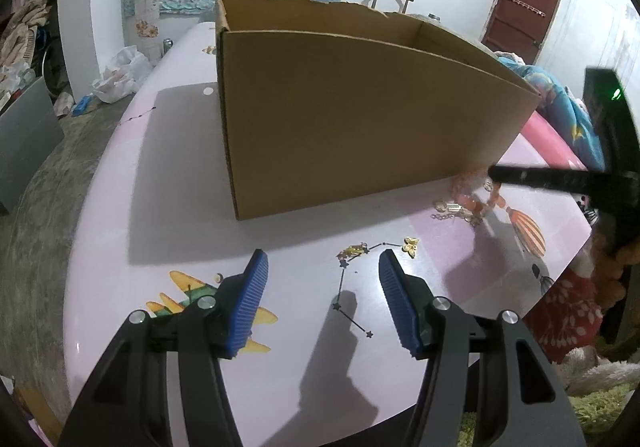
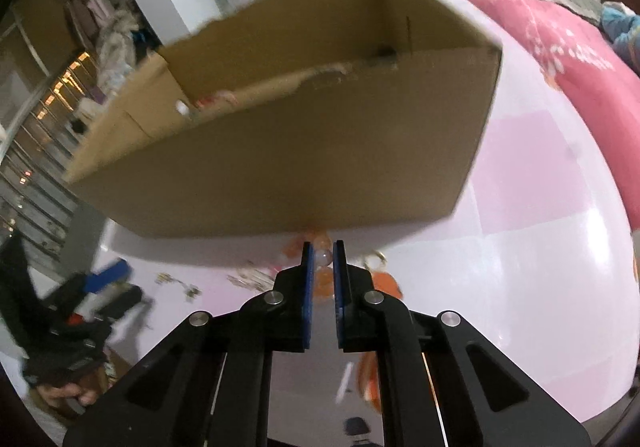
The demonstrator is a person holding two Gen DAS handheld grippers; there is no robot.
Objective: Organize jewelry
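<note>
An open cardboard box [image 1: 360, 103] stands on a round pink table [image 1: 168, 183] w/ printed cartoon motifs, incl. a yellow plane [image 1: 188, 295] and a striped orange balloon [image 1: 528, 231]. The left tongs [image 1: 322, 299] hover low over the table, blue ribbed pads [image 1: 250, 307] spread wide, nothing between them. Just ahead lie two small gold pieces: a cluster charm [image 1: 352, 251] and a butterfly-shaped piece [image 1: 411, 246], apart from each other and near the box's front wall. Further right, close to the box's near corner, sits a heap of orange beaded jewelry [image 1: 476, 199] w/ gold chain bits [image 1: 448, 209]; the right tongs' black arm [image 1: 560, 179] reaches in over it. From the right wrist view, motion-blurred, the right tongs [image 2: 322, 259] are nearly closed, blue pads [image 2: 307, 287] pinching a pale translucent bead [image 2: 323, 257] at the tips; orange beads [image 2: 324, 283] show between and below the pads, so the bead appears part of that strand, tho blur makes it hard to confirm. The box fills the frame ahead w/ torn top edges; some indistinct items lie inside near its left corner. More gold bits [image 2: 180, 283] scatter on the table to the left, near the other tool [image 2: 108, 279]. A pink quilt [image 2: 540, 27] covers the bed beyond the table.
</note>
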